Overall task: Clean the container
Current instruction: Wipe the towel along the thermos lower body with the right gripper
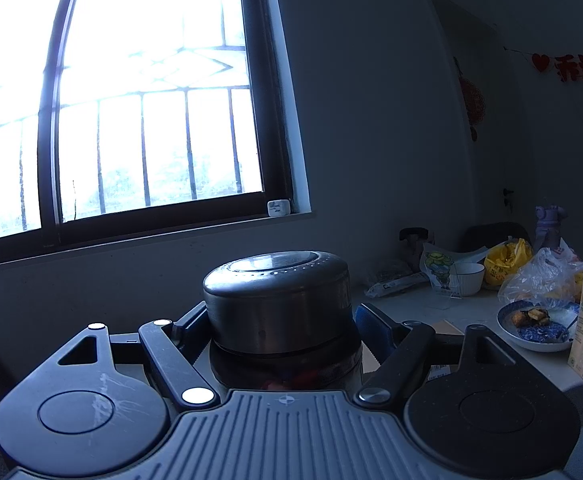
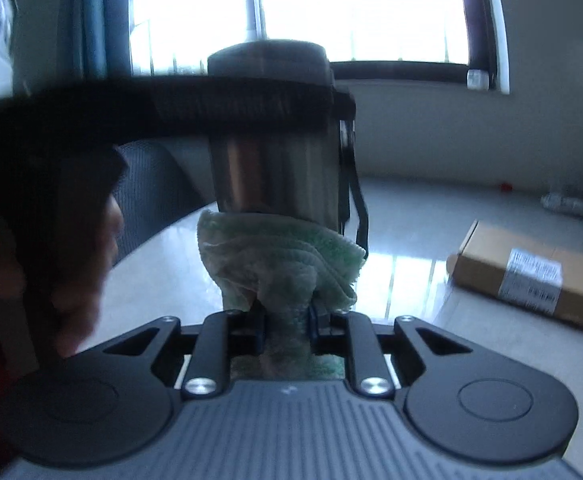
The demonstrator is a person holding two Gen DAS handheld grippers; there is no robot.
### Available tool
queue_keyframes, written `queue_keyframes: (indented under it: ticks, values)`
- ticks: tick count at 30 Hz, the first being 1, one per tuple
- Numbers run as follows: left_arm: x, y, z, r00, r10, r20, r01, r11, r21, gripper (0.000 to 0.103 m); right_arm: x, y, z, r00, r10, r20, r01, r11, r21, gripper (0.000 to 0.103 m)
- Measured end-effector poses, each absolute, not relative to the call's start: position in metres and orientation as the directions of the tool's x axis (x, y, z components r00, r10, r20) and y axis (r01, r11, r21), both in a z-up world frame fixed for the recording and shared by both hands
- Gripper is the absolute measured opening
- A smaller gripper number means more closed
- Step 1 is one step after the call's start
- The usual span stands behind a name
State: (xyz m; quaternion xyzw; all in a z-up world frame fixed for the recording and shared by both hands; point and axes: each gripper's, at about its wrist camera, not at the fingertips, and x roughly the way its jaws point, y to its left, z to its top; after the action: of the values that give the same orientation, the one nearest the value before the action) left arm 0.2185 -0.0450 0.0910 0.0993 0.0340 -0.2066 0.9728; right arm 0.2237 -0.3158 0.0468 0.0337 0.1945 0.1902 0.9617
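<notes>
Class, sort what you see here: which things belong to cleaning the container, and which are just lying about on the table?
Belonging to the job:
- steel container, gripped by the left gripper
- green cloth, pinched in the right gripper, against the container's lower side

Lying about:
- cardboard box
- blue plate of food
- white bowl
- yellow bag

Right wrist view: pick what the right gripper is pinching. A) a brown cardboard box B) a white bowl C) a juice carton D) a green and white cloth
D: the right gripper is shut on the green and white cloth, which bunches up against the bottom of the steel container.
</notes>
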Motion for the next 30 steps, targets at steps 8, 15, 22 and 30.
queue_keyframes:
  ticks: [8, 15, 22, 30]
  values:
    - [0.223, -0.044, 0.092, 0.912, -0.395, -0.108, 0.408, 0.895, 0.177, 0.079, 0.223, -0.355, 0.079, 0.874, 0.373, -0.311, -0.347, 0.928, 0.138, 0.019]
    - [0.223, -0.048, 0.090, 0.913, -0.394, -0.108, 0.407, 0.896, 0.178, 0.079, 0.223, -0.386, 0.090, 0.883, 0.365, -0.295, -0.340, 0.931, 0.133, 0.019]
    - [0.224, -0.050, 0.090, 0.912, -0.395, -0.108, 0.409, 0.895, 0.179, 0.079, 0.225, -0.379, 0.056, 0.842, 0.371, -0.392, -0.333, 0.928, 0.165, 0.020]
    - [0.225, -0.048, 0.090, 0.912, -0.396, -0.106, 0.410, 0.894, 0.180, 0.079, 0.248, -0.397, 0.029, 0.799, 0.362, -0.479, -0.330, 0.931, 0.155, 0.020]
